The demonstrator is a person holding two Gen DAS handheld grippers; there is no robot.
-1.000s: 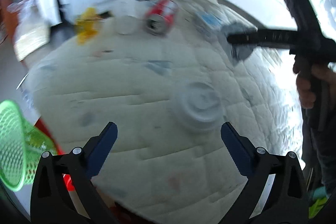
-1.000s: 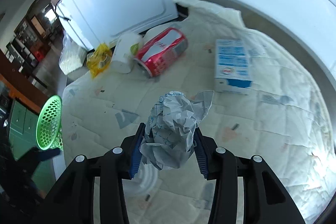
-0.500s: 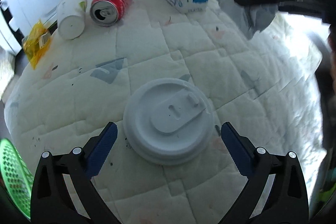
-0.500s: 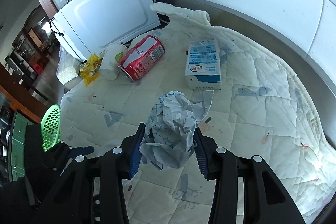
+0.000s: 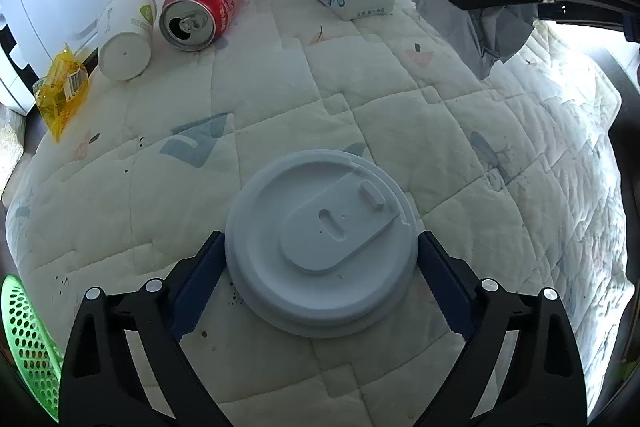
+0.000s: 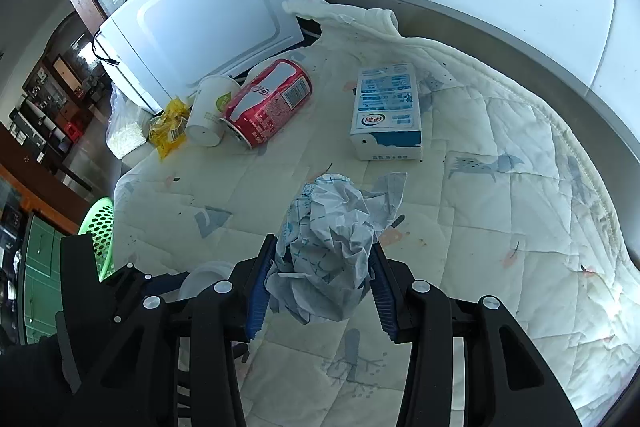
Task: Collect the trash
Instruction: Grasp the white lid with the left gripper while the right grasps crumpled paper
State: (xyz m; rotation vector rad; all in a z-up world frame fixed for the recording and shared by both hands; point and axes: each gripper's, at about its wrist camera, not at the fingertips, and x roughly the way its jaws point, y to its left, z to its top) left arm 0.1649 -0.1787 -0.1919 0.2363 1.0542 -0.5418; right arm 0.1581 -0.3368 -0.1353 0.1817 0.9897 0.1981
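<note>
**Both tongs on trash over the quilted cloth**

The left gripper [image 5: 320, 267] straddles the white cup lid [image 5: 320, 251], its blue pads at the rim on either side; whether they actually press it I cannot tell. The lid lies flat on the quilted cloth [image 5: 400, 99]. The right gripper [image 6: 320, 267] is clenched on a crumpled paper wad [image 6: 328, 247], held above the cloth. Farther out lie a milk carton [image 6: 386, 111], a red soda can [image 6: 268, 107], a paper cup [image 6: 210, 111] and a yellow wrapper [image 6: 170, 127], beside a white appliance [image 6: 200, 27]. A green basket [image 5: 24, 339] sits off the cloth's left edge.
</note>
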